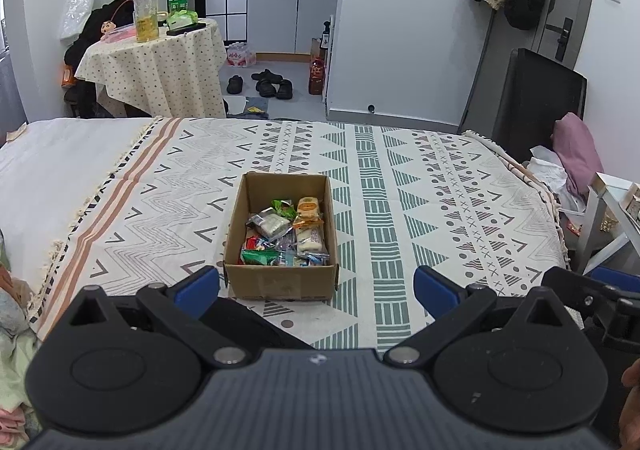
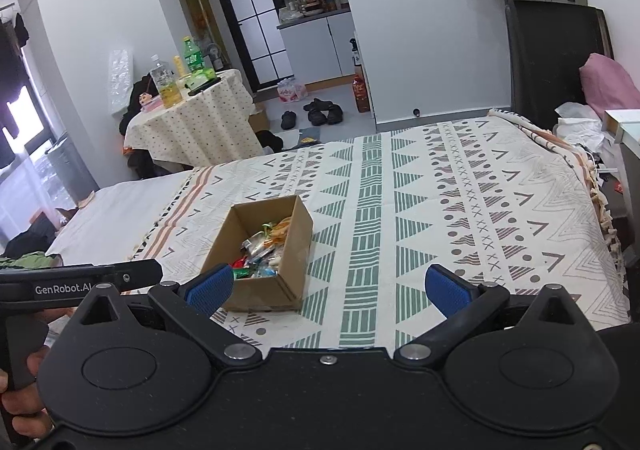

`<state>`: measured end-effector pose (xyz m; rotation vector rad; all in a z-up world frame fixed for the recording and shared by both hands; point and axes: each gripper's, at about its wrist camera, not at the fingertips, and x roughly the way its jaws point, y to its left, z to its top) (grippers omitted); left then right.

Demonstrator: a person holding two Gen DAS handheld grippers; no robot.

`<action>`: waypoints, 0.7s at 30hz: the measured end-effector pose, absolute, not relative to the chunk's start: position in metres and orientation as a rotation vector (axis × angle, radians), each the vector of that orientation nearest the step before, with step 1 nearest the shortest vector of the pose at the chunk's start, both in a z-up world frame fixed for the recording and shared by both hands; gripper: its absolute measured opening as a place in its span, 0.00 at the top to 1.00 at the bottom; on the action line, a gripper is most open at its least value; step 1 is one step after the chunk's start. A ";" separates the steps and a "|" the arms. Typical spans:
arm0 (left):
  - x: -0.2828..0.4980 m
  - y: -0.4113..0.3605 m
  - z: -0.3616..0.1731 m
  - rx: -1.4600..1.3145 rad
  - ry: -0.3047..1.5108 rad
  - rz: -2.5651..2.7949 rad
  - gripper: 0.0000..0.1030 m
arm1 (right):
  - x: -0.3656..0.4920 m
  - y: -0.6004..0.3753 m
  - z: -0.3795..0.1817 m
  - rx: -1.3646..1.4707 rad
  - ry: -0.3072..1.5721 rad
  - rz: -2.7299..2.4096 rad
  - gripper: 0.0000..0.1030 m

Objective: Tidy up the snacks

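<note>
An open cardboard box (image 1: 256, 284) sits on the patterned bedspread (image 1: 460, 210) and holds several wrapped snacks (image 1: 286, 232), among them a pale long packet and green wrappers. My left gripper (image 1: 316, 286) is open and empty, held just short of the box's near wall. The box (image 2: 294, 250) shows left of centre in the right wrist view, with snacks (image 2: 262, 248) inside. My right gripper (image 2: 328, 288) is open and empty, its left pad (image 2: 210, 290) beside the box's near corner. The left gripper's body (image 2: 80, 282) shows at the left edge.
The bedspread (image 2: 480, 210) covers a bed. Beyond the bed's far edge stands a round table (image 1: 160, 62) with bottles, shoes (image 1: 268, 84) on the floor and a kitchen nook. A dark panel (image 1: 532, 106) and a pink pillow (image 1: 580, 150) sit at the right.
</note>
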<state>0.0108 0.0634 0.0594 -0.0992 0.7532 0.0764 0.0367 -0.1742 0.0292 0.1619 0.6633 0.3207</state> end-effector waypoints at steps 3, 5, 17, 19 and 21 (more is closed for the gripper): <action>0.009 0.065 0.059 -0.101 0.752 0.079 0.00 | 0.036 -0.173 0.031 0.156 0.653 0.325 0.00; 0.009 0.066 0.058 -0.101 0.754 0.076 0.00 | 0.035 -0.173 0.029 0.155 0.652 0.325 0.00; 0.007 0.072 0.059 -0.103 0.753 0.082 0.00 | 0.032 -0.170 0.027 0.144 0.661 0.333 0.00; 0.007 0.073 0.060 -0.107 0.752 0.086 0.00 | 0.031 -0.170 0.026 0.145 0.662 0.333 0.00; 0.007 0.073 0.060 -0.103 0.753 0.086 0.00 | 0.032 -0.170 0.026 0.145 0.663 0.336 0.00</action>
